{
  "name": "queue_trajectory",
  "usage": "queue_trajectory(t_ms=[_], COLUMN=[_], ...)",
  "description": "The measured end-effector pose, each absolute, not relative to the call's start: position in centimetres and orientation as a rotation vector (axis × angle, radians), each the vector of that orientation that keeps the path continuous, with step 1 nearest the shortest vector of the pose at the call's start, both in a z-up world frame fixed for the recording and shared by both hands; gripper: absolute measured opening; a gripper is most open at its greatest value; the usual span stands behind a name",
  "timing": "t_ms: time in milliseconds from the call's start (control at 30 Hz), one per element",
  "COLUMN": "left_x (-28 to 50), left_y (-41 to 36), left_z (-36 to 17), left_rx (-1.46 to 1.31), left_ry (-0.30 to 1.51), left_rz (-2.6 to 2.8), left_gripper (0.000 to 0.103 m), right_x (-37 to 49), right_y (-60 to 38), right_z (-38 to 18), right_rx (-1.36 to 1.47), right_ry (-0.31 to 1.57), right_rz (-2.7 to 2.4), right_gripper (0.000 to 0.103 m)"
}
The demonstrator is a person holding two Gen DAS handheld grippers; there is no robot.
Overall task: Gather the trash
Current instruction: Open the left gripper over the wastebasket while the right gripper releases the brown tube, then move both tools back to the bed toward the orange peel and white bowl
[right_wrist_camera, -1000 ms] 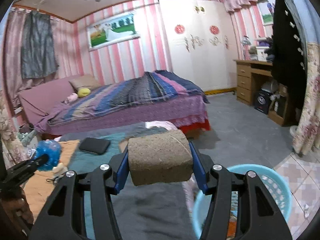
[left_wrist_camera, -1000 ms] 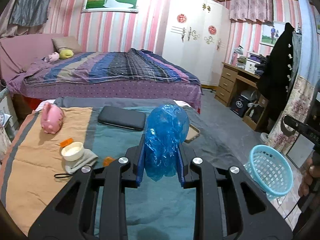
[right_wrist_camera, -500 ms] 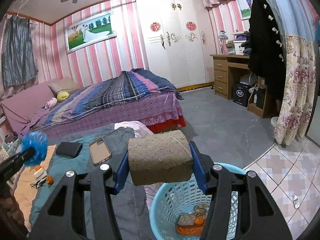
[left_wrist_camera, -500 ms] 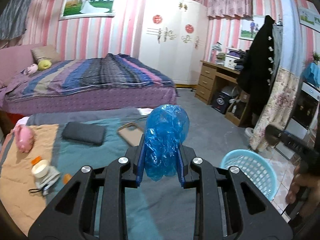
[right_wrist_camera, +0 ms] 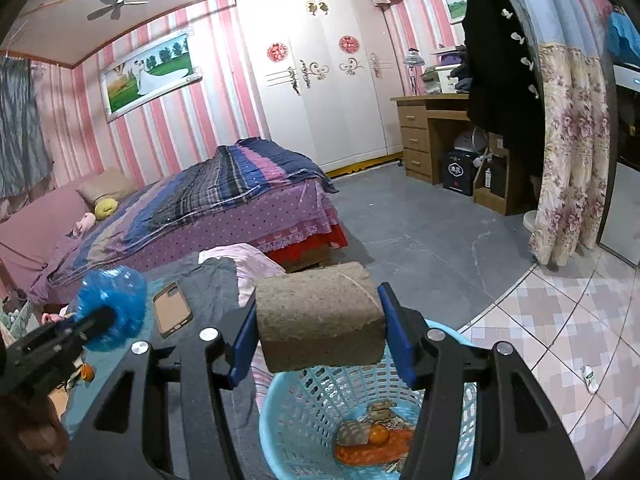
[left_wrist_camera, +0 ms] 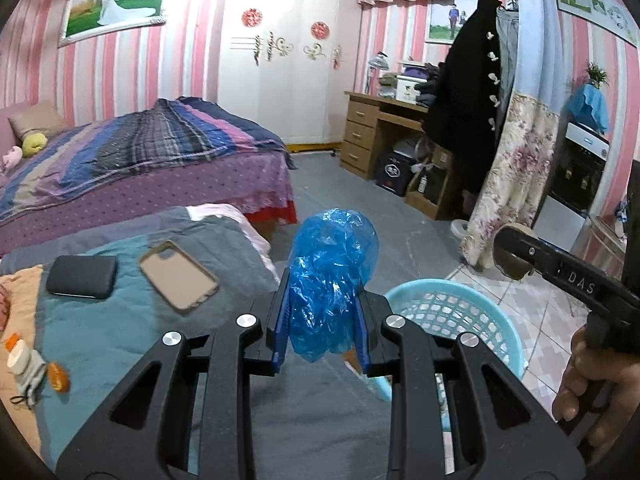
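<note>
My left gripper (left_wrist_camera: 320, 316) is shut on a crumpled blue plastic bag (left_wrist_camera: 332, 276) and holds it above the bed's right edge, just left of the light blue basket (left_wrist_camera: 460, 312). My right gripper (right_wrist_camera: 320, 332) is shut on a brown cardboard roll (right_wrist_camera: 320, 316) and holds it over the near rim of the same basket (right_wrist_camera: 304, 420). Orange and brown trash (right_wrist_camera: 372, 440) lies in the basket's bottom. The right gripper also shows in the left wrist view (left_wrist_camera: 516, 256), and the left one with its bag in the right wrist view (right_wrist_camera: 108, 312).
On the near bed's teal blanket (left_wrist_camera: 120, 340) lie a black case (left_wrist_camera: 82, 276), a phone in a tan case (left_wrist_camera: 178, 276), a small white pot (left_wrist_camera: 18, 356) and an orange bit (left_wrist_camera: 58, 376). A second bed (left_wrist_camera: 140, 168), a desk (left_wrist_camera: 384, 136) and a floral curtain (left_wrist_camera: 512, 184) stand beyond.
Both grippers have swung right, toward the basket. The right gripper with the roll now hangs over the basket; the left has come beside it with the bag.
</note>
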State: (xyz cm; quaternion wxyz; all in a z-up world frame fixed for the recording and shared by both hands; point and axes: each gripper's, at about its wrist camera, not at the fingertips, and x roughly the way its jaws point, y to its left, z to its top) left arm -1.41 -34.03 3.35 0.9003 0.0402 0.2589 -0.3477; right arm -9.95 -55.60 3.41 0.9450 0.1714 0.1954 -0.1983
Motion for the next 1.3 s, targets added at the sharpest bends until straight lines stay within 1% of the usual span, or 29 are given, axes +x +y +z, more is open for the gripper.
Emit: queue_trajectory(t_ms=[100, 133, 167, 300, 367, 433, 467, 500, 567, 633, 700, 867, 1067, 1300], left_x=[-1.2, -1.0, -1.0, -1.8, -2.2, -2.4, -2.3, -2.5, -2.5, -2.6, -2.6, -1.6, -0.5, 1.7], left_y=[-35.1, -35.7, -36.0, -38.5, -39.4, -40.2, -40.6, -41.4, -41.9, -42.3, -42.0, -38.4, -31.5, -21.5], left_z=[2.5, 2.4, 2.2, 2.0, 1.9, 1.8, 1.9, 1.8, 1.6, 1.5, 1.6, 1.8, 2.1, 3.1], left_rx=[0.067, 0.063, 0.062, 0.092, 0.110, 0.113, 0.114, 0.117, 0.107, 0.108, 0.119, 0.079, 0.062, 0.057], left_ry=[0.572, 0.582, 0.590, 0.585, 0.580, 0.590, 0.596, 0.608, 0.624, 0.631, 0.619, 0.609, 0.578, 0.553], left_rz=[-0.746, -0.755, -0.763, -0.798, -0.814, -0.836, -0.850, -0.880, -0.908, -0.905, -0.891, -0.808, -0.655, -0.479], left_gripper=[0.025, 0.025, 0.025, 0.027, 0.029, 0.033, 0.041, 0.059, 0.077, 0.079, 0.083, 0.091, 0.097, 0.098], right_x=[-10.0, -10.1, -10.2, -10.9, -11.4, -12.0, -12.1, -12.4, -13.0, -13.0, -13.1, -12.9, -11.6, -8.1], right_y=[-55.8, -56.0, -56.2, -56.8, -57.0, -57.1, -57.1, -57.3, -57.7, -57.7, -57.9, -57.6, -55.4, -50.1], right_z=[3.4, 3.4, 3.5, 3.6, 3.7, 3.9, 3.9, 4.0, 4.0, 4.0, 4.0, 4.2, 5.1, 5.1], right_rx=[0.347, 0.342, 0.346, 0.389, 0.402, 0.402, 0.405, 0.417, 0.437, 0.436, 0.427, 0.412, 0.370, 0.280], right_ry=[0.397, 0.396, 0.389, 0.345, 0.320, 0.298, 0.291, 0.276, 0.254, 0.253, 0.255, 0.267, 0.255, 0.300], right_rz=[-0.428, -0.458, -0.484, -0.531, -0.562, -0.599, -0.608, -0.621, -0.636, -0.638, -0.633, -0.591, -0.499, -0.392], right_gripper=[0.057, 0.065, 0.076, 0.077, 0.077, 0.077, 0.077, 0.077, 0.077, 0.077, 0.077, 0.077, 0.077, 0.081])
